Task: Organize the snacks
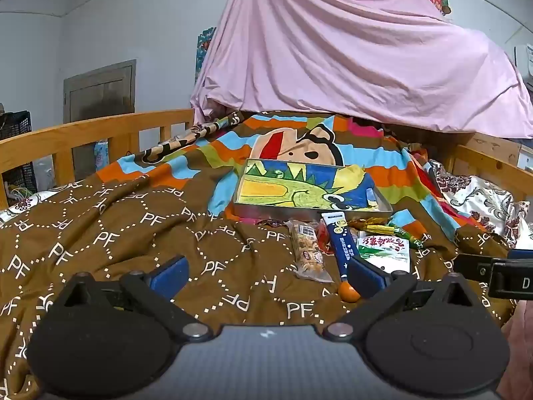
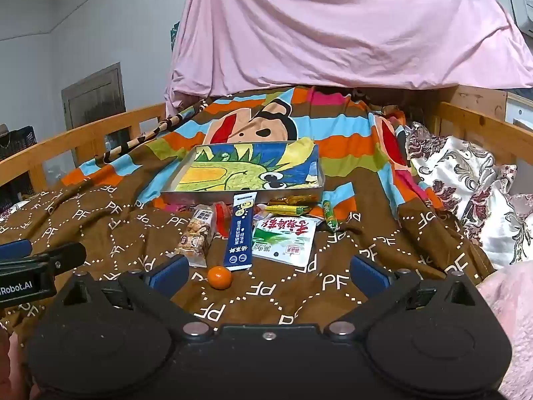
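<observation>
Several snacks lie on a brown blanket in front of a shallow tin tray [image 2: 173, 196] with a dragon drawing inside. They include a clear nut bar packet [image 2: 196, 238], a blue stick pack [image 2: 240, 231], a white-green pouch [image 2: 286, 240], a green sausage stick [image 2: 329, 215] and a small orange [image 2: 220, 277]. My right gripper [image 2: 268, 273] is open and empty just short of the orange. My left gripper [image 1: 266, 275] is open and empty, left of the snacks; the blue stick pack [image 1: 341, 241], the nut bar [image 1: 308, 251], the orange [image 1: 349, 291] and the tray [image 1: 386, 205] show there.
The bed has wooden rails [image 1: 83, 133] on the left and on the right [image 2: 483, 123]. A pink sheet [image 2: 333, 26] hangs at the back. A floral pillow [image 2: 466, 183] lies at the right. The other gripper shows at each view's edge [image 1: 493, 271].
</observation>
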Demonstrator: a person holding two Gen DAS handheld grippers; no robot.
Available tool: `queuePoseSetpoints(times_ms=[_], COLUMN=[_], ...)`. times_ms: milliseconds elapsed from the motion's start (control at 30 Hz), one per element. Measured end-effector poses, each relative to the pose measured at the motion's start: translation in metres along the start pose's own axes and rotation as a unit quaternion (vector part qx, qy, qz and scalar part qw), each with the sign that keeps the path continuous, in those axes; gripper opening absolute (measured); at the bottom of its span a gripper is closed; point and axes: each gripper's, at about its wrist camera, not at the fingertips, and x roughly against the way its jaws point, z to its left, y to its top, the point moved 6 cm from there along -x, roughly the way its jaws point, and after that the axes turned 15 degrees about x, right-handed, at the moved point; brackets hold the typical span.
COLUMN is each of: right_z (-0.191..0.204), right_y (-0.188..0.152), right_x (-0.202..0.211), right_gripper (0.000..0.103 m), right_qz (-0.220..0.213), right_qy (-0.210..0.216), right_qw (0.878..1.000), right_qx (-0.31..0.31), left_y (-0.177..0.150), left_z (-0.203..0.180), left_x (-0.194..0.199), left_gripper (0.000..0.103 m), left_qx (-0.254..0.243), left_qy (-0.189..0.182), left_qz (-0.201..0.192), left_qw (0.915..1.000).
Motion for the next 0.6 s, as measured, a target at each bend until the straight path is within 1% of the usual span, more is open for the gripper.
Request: queuePoseSetpoints(times_ms=[267,333,600], right_z=[0.0002,-0.0023,0.0007], right_y=[-0.0005,-0.001,-0.0018], right_x=[-0.0004,0.0006,-0.0014], right_gripper=[0.103,0.103,0.103], right_qz=[0.004,0.002,0.004], right_qy=[0.005,0.006,0.008], right_qw=[1.0,1.0,1.0], right_qx=[0.001,-0.004,-0.005], left_y=[0.0008,0.0012,-0.0012], left_z=[0.0006,-0.0093,-0.0048], left_x=[-0.0016,0.002,0.0002], left_gripper=[0.103,0.103,0.103], left_qx=[0.004,0.001,0.005], left_qy=[-0.001,0.0,-0.003], left_qz=[0.002,0.002,0.003], left_qw=[1.0,1.0,1.0])
